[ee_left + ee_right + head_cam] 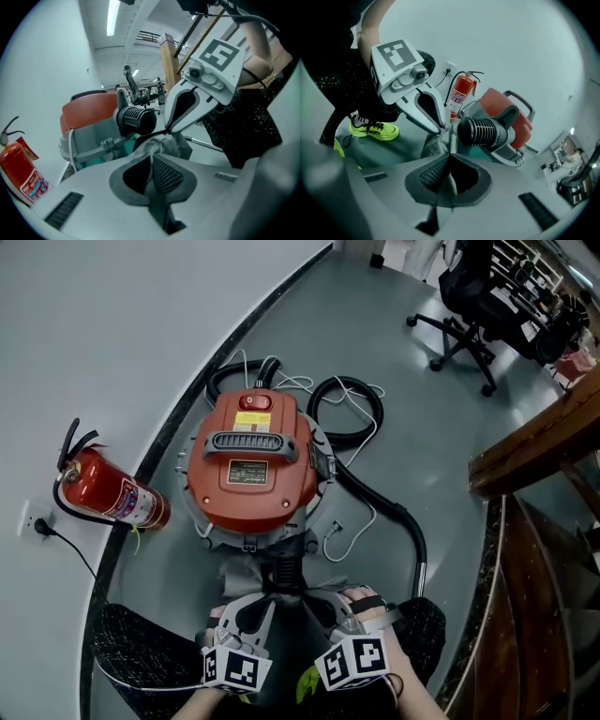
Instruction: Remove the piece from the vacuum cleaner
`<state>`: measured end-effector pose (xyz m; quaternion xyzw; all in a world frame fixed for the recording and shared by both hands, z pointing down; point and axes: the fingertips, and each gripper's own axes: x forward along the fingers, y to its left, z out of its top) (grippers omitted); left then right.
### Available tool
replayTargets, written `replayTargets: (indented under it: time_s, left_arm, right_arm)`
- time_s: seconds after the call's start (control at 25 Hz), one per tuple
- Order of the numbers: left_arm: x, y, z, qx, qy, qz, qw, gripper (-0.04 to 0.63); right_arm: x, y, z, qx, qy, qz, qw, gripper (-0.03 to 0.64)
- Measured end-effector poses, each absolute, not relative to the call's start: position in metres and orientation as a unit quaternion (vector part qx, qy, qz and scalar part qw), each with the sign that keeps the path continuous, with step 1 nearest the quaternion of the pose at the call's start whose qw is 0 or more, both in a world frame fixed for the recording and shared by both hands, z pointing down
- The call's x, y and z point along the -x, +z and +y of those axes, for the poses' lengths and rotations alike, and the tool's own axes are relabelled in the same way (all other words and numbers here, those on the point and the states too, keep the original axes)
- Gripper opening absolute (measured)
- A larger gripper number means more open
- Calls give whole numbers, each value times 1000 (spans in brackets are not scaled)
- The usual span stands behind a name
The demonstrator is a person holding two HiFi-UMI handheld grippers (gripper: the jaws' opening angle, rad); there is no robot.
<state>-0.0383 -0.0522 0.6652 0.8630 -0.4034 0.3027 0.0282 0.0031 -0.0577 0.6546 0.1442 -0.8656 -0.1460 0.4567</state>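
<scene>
- Your left gripper (pixel 153 157) and right gripper (pixel 450 155) sit side by side at the near edge, tips angled inward. Each is clamped tight on the grey cloth piece (pixel 165 143).
- Room is tight: the curved wall (pixel 84 352) and fire extinguisher (pixel 111 491) on the left, the black hose (pixel 394 521) looping to the right, and a wooden rail (pixel 534 442) further right.
- The cloth is bunched and crumpled — it sits just beside the black ribbed port (pixel 482 131), on the near side of the red vacuum cleaner (pixel 251 460).

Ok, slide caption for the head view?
Left gripper and right gripper pinch grey cloth at red vacuum cleaner.
</scene>
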Motion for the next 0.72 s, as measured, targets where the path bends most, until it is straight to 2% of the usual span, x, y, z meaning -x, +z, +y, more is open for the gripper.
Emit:
replayTargets:
  time_s: [0.36, 0.72]
  left_arm:
    - [36, 674, -18, -870, 332, -356, 80, 26]
    - [34, 702, -13, -870, 324, -297, 221, 29]
  right_arm:
    - [-5, 664, -19, -86, -32, -895, 437, 20]
    - [-11, 694, -16, -70, 136, -898, 413, 23]
